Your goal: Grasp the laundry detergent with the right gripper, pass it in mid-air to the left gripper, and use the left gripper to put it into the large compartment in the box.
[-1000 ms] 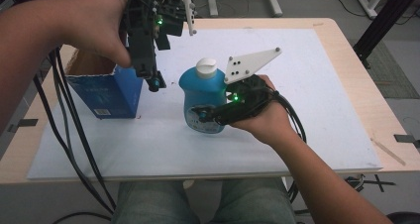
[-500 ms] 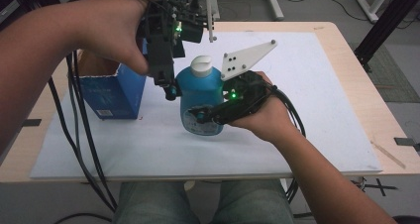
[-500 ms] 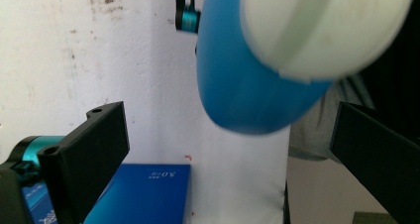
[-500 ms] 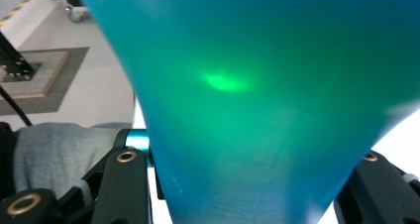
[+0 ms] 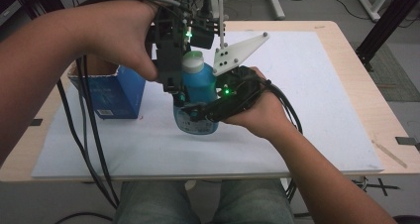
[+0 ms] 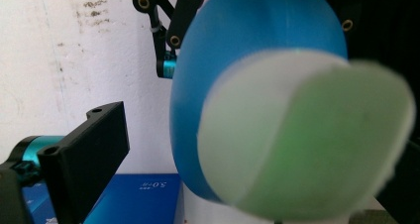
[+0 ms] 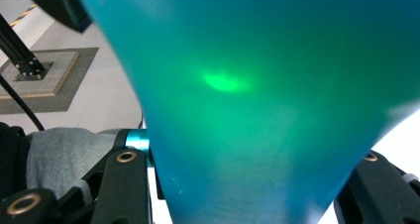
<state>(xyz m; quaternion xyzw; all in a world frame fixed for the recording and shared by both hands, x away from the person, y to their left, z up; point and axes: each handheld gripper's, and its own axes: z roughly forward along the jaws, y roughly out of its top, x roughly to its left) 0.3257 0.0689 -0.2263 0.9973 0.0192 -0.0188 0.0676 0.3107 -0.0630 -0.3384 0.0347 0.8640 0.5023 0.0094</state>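
Note:
A blue bottle (image 5: 200,87) with a white cap (image 5: 192,61) stands on the white sheet in mid-table. My right gripper (image 5: 198,111) comes in from the right and is shut on the bottle's lower body; the blue wall (image 7: 257,85) sits between its two jaws. My left gripper (image 5: 179,87) reaches down from above on the bottle's left side. It is open, with the blurred cap (image 6: 302,135) between its spread jaws and the blue body (image 6: 233,40) behind. Whether a jaw touches the cap is unclear.
An open blue carton (image 5: 111,92) stands just left of the bottle, close to the left hand. A white sheet (image 5: 307,85) covers the wooden table (image 5: 346,35). Black cables (image 5: 89,135) hang off the front left edge. Black frame legs stand at the far right.
The left gripper has travelled right from beside the carton and now sits over the bottle's cap. The right gripper and bottle have stayed about where they were.

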